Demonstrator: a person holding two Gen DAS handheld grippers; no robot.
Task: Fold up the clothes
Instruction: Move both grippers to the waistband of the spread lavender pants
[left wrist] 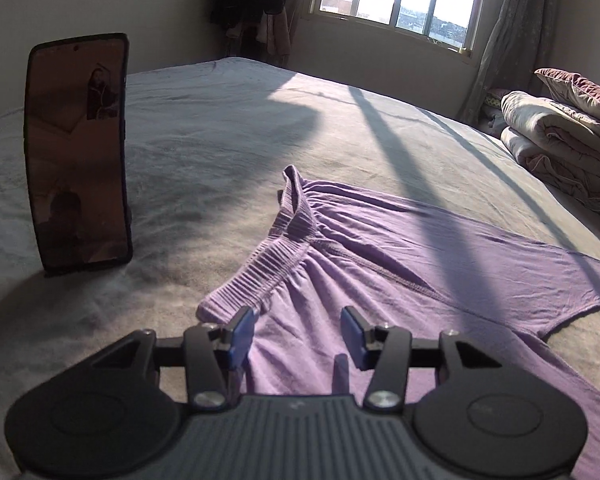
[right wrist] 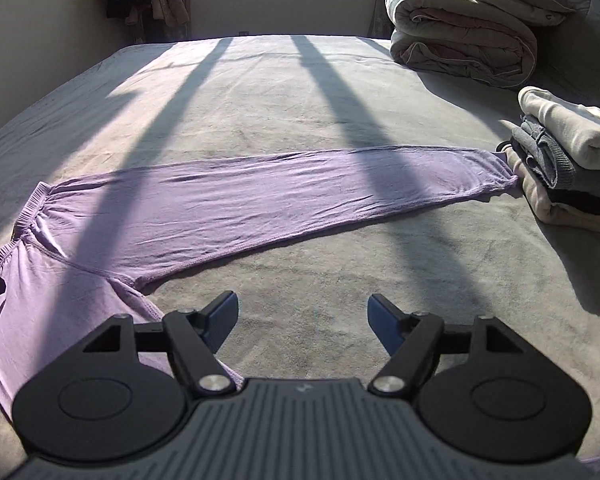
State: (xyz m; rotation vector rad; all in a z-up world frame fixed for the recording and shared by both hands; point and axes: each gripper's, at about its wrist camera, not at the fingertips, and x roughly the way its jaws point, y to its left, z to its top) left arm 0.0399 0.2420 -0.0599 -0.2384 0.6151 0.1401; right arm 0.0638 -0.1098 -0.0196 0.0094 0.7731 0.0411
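The left tongs (left wrist: 296, 334) stood released, their blue pads (left wrist: 242, 336) set well apart with nothing caught between them, poised low over the purple trousers (left wrist: 380, 264) just beside the ribbed waistband (left wrist: 260, 268); whether the pads actually touched the cloth could not be told. The right tongs (right wrist: 302, 322) were likewise released, spread wide and holding nothing, hovering over bare bed (right wrist: 300, 92) near the crotch of the trousers (right wrist: 240, 208), with the left finger close to the garment's inner seam. The trousers lay spread flat on the grey bed (left wrist: 220, 128), waistband toward the left, one leg stretched out to the right so that its cuff (right wrist: 504, 178) reached just beside a stack of folded clothes (right wrist: 572, 160). The other leg ran back beneath the left tongs and out of view. A phone (left wrist: 78, 152) stood upright on the bed to the left of the waistband, apart from it. Rolled quilts (right wrist: 460, 36) sat at the far right of the bed, and window-bar shadows crossed the cloth and sheet.
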